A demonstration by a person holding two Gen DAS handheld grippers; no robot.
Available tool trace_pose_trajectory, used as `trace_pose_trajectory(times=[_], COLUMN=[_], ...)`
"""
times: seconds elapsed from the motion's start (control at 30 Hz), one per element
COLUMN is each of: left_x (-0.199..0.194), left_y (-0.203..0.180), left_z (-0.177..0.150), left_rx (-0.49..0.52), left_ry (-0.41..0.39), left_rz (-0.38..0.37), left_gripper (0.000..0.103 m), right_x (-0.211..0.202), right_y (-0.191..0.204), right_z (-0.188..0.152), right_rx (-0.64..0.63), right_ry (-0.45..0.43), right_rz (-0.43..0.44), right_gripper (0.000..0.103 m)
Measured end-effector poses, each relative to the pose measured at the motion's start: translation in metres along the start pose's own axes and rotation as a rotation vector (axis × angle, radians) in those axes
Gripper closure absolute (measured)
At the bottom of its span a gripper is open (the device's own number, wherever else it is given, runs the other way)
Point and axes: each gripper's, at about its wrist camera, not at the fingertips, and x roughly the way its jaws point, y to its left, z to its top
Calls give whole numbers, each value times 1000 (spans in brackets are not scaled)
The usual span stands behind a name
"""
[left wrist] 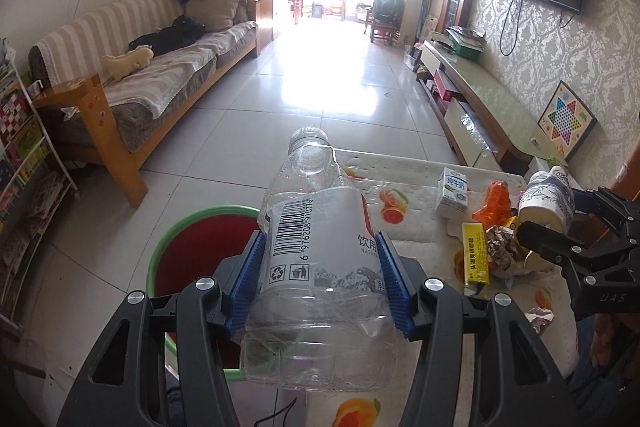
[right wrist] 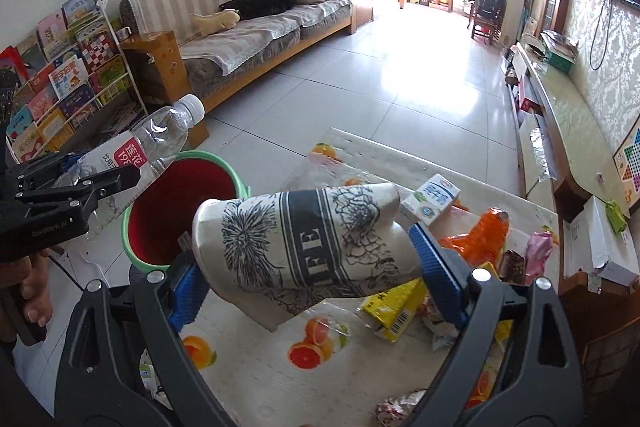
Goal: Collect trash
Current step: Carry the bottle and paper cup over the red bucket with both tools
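Observation:
My left gripper (left wrist: 322,283) is shut on a clear empty water bottle (left wrist: 320,247), its blue pads pressing the labelled sides, cap pointing away. It hangs over the table edge beside a red bin with a green rim (left wrist: 192,251). My right gripper (right wrist: 316,287) is shut on a crushed paper coffee cup (right wrist: 304,251) with grey flower print, held sideways above the table. The right wrist view shows the bottle (right wrist: 156,143) held by the left gripper (right wrist: 86,183) above the bin (right wrist: 176,211). In the left wrist view the cup (left wrist: 548,195) sits in the right gripper (left wrist: 560,227) at the right.
On the fruit-print tablecloth (right wrist: 264,371) lie a small milk carton (right wrist: 432,199), an orange wrapper (right wrist: 480,235), a yellow packet (right wrist: 396,307), a pink wrapper (right wrist: 538,251) and crumpled foil (right wrist: 396,407). A sofa (left wrist: 160,67), a bookrack (right wrist: 64,67) and a TV bench (left wrist: 480,95) line the tiled floor.

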Motion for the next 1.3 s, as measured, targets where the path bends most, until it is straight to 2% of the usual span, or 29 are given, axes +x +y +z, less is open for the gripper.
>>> trace_pose_trajectory(times=[0.33,0.53,0.8,0.83,0.9,1.0,1.3], left_x=[9,25,34,33,32,26,4], left_y=[87,103,109,108,109,113,146], left_z=[-11,-17,-18,-19,-18,-17,-21], left_rx=[-111,-131,-150,-154,-157,-165,-206], left_ry=[40,71,79,76,67,46,14], left_rz=[85,105,88,83,81,96,165], left_gripper=[50,50,49,48,34,26,22], right_x=[39,52,64,65,67,71,89], right_y=[72,91,89,89,91,98,139], right_z=[29,36,41,42,43,44,52], right_rx=[-76,-92,-94,-94,-96,-107,-157], right_ry=[3,9,21,23,24,26,34], right_rz=[101,125,119,119,121,129,187], right_gripper=[13,13,13,13,13,13,13])
